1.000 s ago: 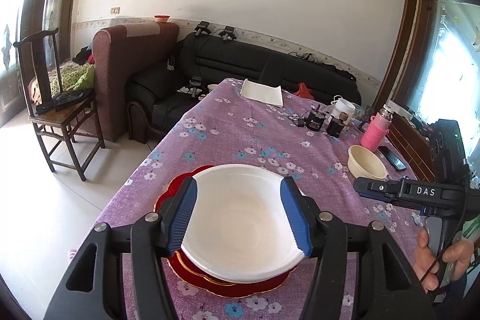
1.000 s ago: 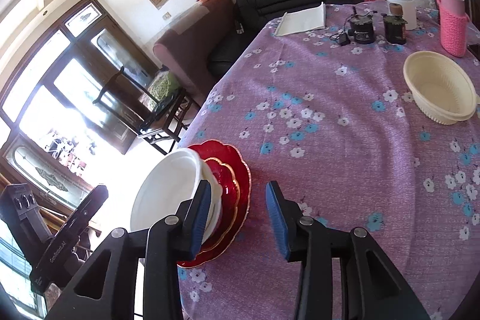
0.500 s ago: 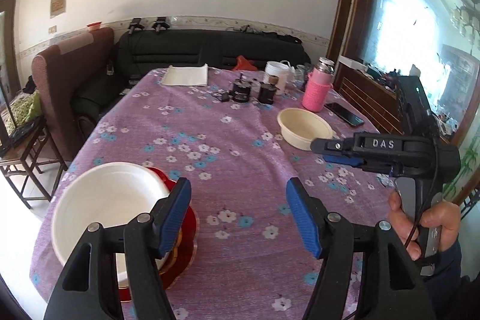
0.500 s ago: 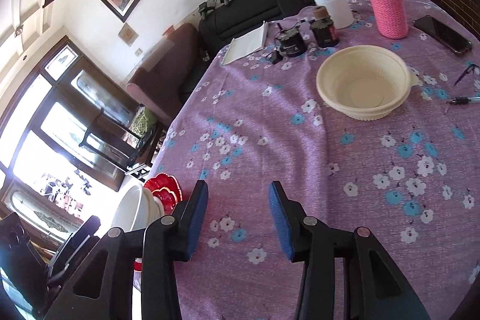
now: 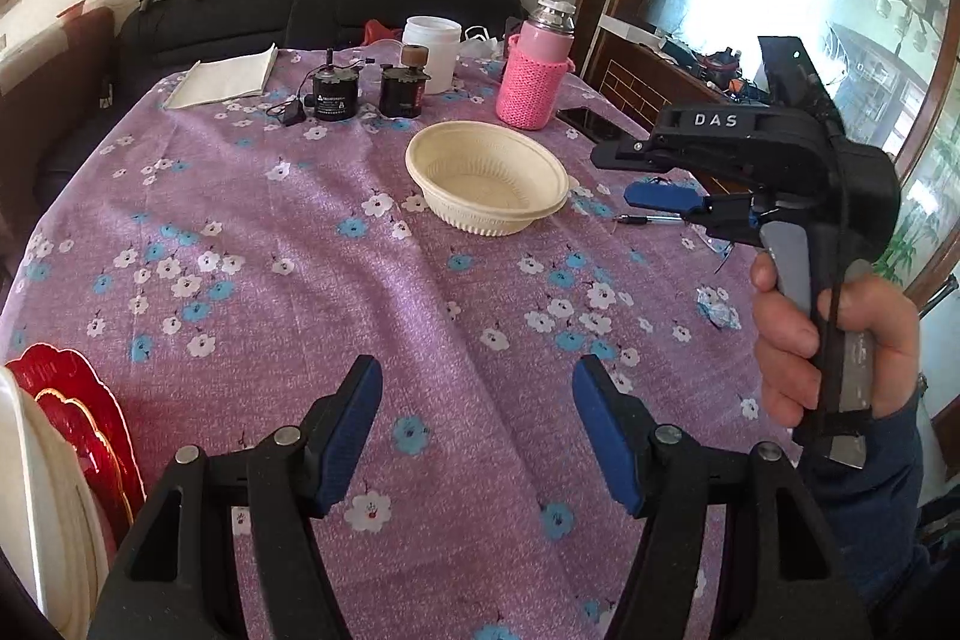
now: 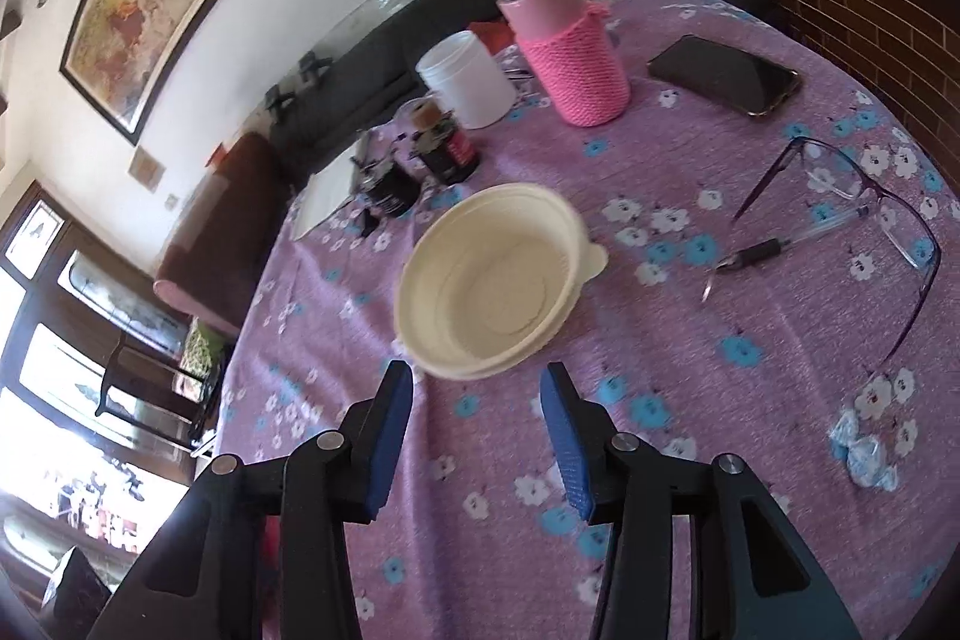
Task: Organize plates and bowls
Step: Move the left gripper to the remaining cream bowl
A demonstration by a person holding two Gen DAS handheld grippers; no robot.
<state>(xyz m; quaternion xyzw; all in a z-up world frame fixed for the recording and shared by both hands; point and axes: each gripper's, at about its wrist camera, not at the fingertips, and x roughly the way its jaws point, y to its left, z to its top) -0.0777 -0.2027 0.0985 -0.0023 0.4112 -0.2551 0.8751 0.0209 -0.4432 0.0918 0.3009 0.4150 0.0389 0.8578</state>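
Note:
A cream bowl (image 5: 487,185) sits upright on the purple flowered tablecloth (image 5: 336,280); it also shows in the right wrist view (image 6: 489,280). My right gripper (image 6: 477,427) is open and empty, its blue fingertips just short of the bowl's near rim. In the left wrist view the right gripper (image 5: 660,196) hovers to the right of the bowl. My left gripper (image 5: 477,427) is open and empty over bare cloth. A white bowl (image 5: 30,508) rests on stacked red plates (image 5: 90,430) at the far left edge.
A pink-sleeved flask (image 6: 564,52), a white jar (image 6: 465,79), two dark canisters (image 5: 366,94) and a folded white cloth (image 5: 225,82) stand at the far end. A phone (image 6: 723,73), glasses (image 6: 864,220), a pen (image 6: 786,244) and a wrapper (image 6: 861,451) lie at the right.
Both grippers have swung right, away from the white bowl on the red plates. The right gripper has come close to the cream bowl. Both stay open.

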